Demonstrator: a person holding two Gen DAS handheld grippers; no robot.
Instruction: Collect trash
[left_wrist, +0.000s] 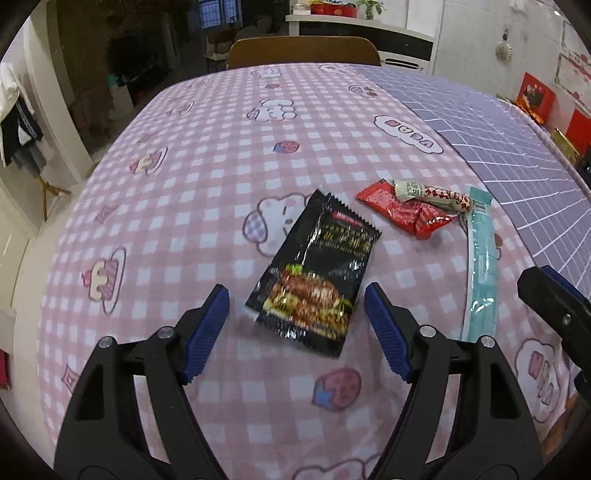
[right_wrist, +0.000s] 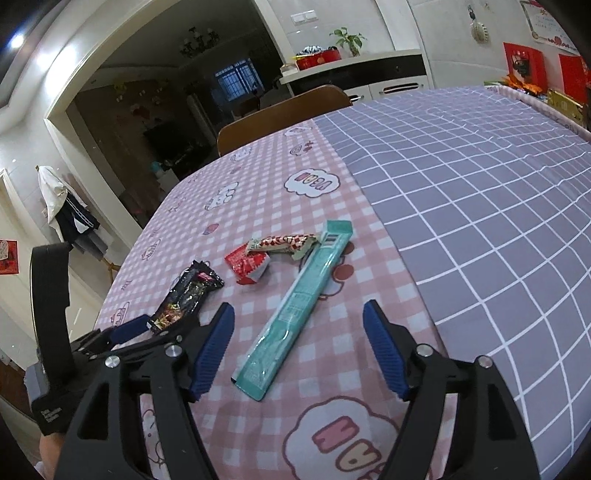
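Jaws apart on both grippers; teal wrapper (right_wrist: 300, 306) lies lengthwise between right gripper (right_wrist: 298, 347) fingers.

Clothed table (right_wrist: 480, 206), seemingly four wrappers (right_wrist: 295, 306)

A home, dining area w/ kitchen behind: table (right_wrist: 480, 192) under a pink gingham cartoon cloth (left_wrist: 207, 206) & a grey grid cloth, wooden chair (right_wrist: 280, 110) pushed in at the far side. Behind it a white counter w/ black cabinet fronts (right_wrist: 365, 72), red pot (right_wrist: 319, 59) & potted plant (right_wrist: 349, 38) on top. An archway (right_wrist: 122, 74) opens to a dark living rm w/ chandelier & barred window (right_wrist: 236, 79); clothes hang on a rack (right_wrist: 64, 206) by the wall.
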